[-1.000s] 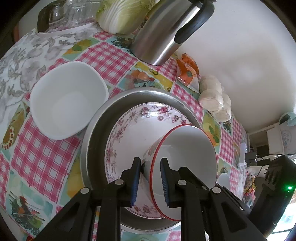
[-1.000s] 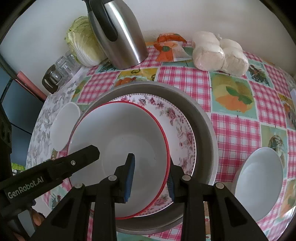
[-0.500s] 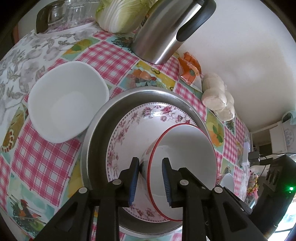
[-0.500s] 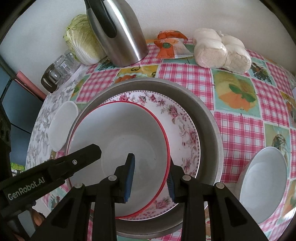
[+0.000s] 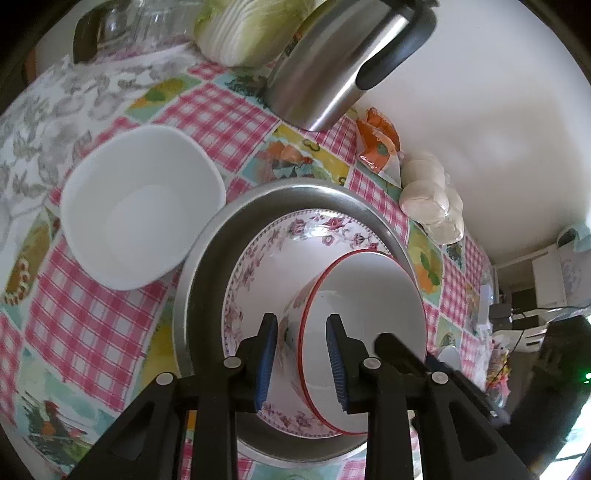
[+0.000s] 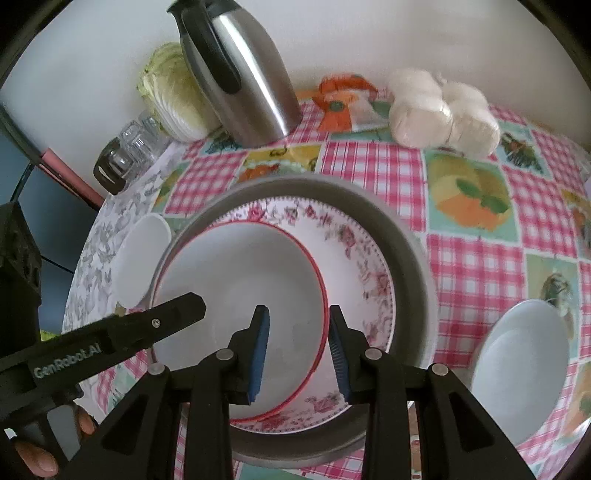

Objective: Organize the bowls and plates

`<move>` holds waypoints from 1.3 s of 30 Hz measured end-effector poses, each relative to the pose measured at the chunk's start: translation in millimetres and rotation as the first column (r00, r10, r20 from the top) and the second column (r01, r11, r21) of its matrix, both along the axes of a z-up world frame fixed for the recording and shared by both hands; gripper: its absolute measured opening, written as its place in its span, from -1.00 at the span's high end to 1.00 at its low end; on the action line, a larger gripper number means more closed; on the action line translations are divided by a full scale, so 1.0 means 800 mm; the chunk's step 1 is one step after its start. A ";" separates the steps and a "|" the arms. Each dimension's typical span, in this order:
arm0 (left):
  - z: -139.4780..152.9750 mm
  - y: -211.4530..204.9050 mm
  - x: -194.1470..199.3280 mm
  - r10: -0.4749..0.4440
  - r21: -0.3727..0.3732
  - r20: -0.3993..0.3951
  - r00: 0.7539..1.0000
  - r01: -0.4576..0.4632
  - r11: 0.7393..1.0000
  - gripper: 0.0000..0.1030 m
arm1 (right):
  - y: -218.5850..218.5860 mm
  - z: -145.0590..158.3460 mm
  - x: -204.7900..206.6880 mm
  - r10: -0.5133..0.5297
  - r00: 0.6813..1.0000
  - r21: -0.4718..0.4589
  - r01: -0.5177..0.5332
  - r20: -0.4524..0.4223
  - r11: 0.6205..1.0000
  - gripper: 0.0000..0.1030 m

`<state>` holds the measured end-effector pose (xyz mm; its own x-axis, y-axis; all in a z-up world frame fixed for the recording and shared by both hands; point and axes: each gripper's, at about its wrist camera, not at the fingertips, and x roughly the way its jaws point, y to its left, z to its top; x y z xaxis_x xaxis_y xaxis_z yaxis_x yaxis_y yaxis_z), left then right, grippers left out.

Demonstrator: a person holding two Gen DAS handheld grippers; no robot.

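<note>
A red-rimmed white bowl (image 5: 369, 295) (image 6: 240, 288) rests tilted inside a floral plate (image 5: 295, 229) (image 6: 362, 266), which lies in a round metal pan (image 5: 207, 266) (image 6: 413, 266). My left gripper (image 5: 301, 360) straddles the bowl's near rim. Its jaws are opening, with a gap showing on both sides of the rim. My right gripper (image 6: 299, 354) is open over the opposite rim, one pad inside the bowl and the other just outside. A white square bowl (image 5: 140, 210) (image 6: 140, 258) sits left of the pan. Another white bowl (image 6: 517, 369) sits to its right.
A steel jug (image 5: 332, 62) (image 6: 240, 74), a cabbage (image 5: 243, 29) and glasses (image 5: 147, 22) stand along the wall at the back. An orange packet (image 5: 376, 144) and bagged buns (image 5: 432, 199) (image 6: 443, 110) lie behind the pan. A checked cloth covers the table.
My left jaws, shut on the bowl's rim a second ago, have parted from it. The right gripper holds the same spread and has barely shifted.
</note>
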<state>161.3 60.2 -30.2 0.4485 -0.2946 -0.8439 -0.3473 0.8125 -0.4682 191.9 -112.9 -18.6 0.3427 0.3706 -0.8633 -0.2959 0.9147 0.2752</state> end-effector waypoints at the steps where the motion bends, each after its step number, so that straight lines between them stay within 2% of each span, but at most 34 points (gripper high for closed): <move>1: 0.002 0.000 -0.001 -0.001 0.010 0.002 1.000 0.001 1.000 0.41 | -0.001 0.004 0.000 -0.003 1.000 0.000 0.003 0.006 1.000 0.34; 8: 0.022 0.009 -0.011 0.017 0.050 0.015 1.000 -0.018 0.999 0.40 | -0.013 0.023 -0.004 -0.031 0.999 -0.017 0.031 0.039 0.999 0.31; 10: 0.028 0.009 -0.015 0.016 0.055 0.023 1.000 -0.017 0.998 0.35 | -0.016 0.024 -0.006 -0.035 0.999 -0.034 0.036 0.037 0.999 0.11; 11: 0.030 0.009 -0.016 0.017 0.055 0.026 1.000 -0.018 0.998 0.30 | -0.016 0.024 -0.006 -0.035 0.999 -0.039 0.036 0.037 0.999 0.07; 13: 0.032 0.008 -0.017 0.017 0.057 0.037 0.999 -0.019 0.998 -0.01 | -0.017 0.024 -0.009 -0.034 0.999 -0.047 0.035 0.036 0.998 -0.06; 14: 0.030 0.009 -0.018 0.018 0.059 0.031 0.999 -0.020 0.998 -0.08 | -0.017 0.025 -0.009 -0.033 0.999 -0.051 0.035 0.037 0.998 -0.10; 19: 0.022 0.015 -0.021 0.035 0.028 0.003 0.999 -0.035 0.999 -0.14 | -0.018 0.031 -0.017 -0.038 0.998 -0.066 0.042 0.059 0.997 -0.42; 25: 0.028 0.024 -0.031 0.060 0.073 -0.001 0.998 -0.060 0.996 -0.28 | -0.025 0.035 -0.026 -0.057 0.996 -0.087 0.063 0.067 0.994 -0.60; 35: 0.029 0.023 -0.042 0.033 0.114 -0.018 0.999 -0.030 0.993 -0.47 | -0.031 0.044 -0.046 -0.072 0.994 -0.076 0.078 0.085 0.994 -0.71; 39: 0.034 0.023 -0.048 0.033 0.125 0.000 0.999 -0.033 0.992 -0.65 | -0.035 0.050 -0.055 -0.085 0.992 -0.050 0.091 0.098 0.995 -0.74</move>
<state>123.3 79.0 -2.7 0.4547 -0.1721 -0.8738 -0.3758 0.8524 -0.3635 147.9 -140.9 21.1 0.4536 0.2890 -0.8430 -0.2361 0.9511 0.1989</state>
